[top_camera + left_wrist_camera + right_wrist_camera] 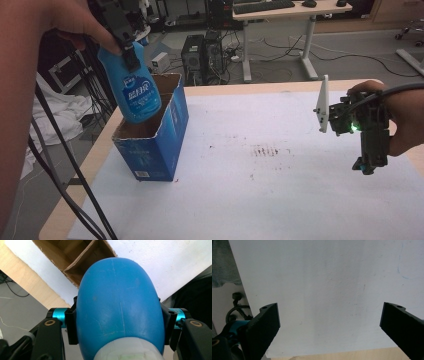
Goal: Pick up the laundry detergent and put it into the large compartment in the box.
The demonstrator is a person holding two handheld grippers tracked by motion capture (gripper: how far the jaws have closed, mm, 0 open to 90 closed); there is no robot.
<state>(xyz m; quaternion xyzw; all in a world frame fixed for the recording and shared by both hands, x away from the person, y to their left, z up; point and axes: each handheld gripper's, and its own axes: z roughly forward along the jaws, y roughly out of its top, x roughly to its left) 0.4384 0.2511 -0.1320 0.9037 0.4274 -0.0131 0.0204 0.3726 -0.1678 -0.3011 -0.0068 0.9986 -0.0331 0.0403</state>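
A blue plastic bottle [134, 90] with a white-lettered label hangs bottom-down over the open top of a blue cardboard box [160, 145] at the table's left edge. My left gripper [131, 54] is shut on the bottle's upper part, held high by a hand. In the left gripper view the bottle [120, 307] bulges between the two black jaws, with the box's brown inside [75, 255] beyond it. My right gripper [369, 162] hangs over the table's right side, pointing down. Its jaws stand wide apart in the right gripper view [329, 322] with nothing between them.
The white table sheet [260, 190] has a dark smudge [264, 150] near the middle. The box's flaps stand up around its opening. Black cables [65, 170] trail down at the left. Beyond the table are computer towers [202, 55] and a desk [280, 15] on the floor.
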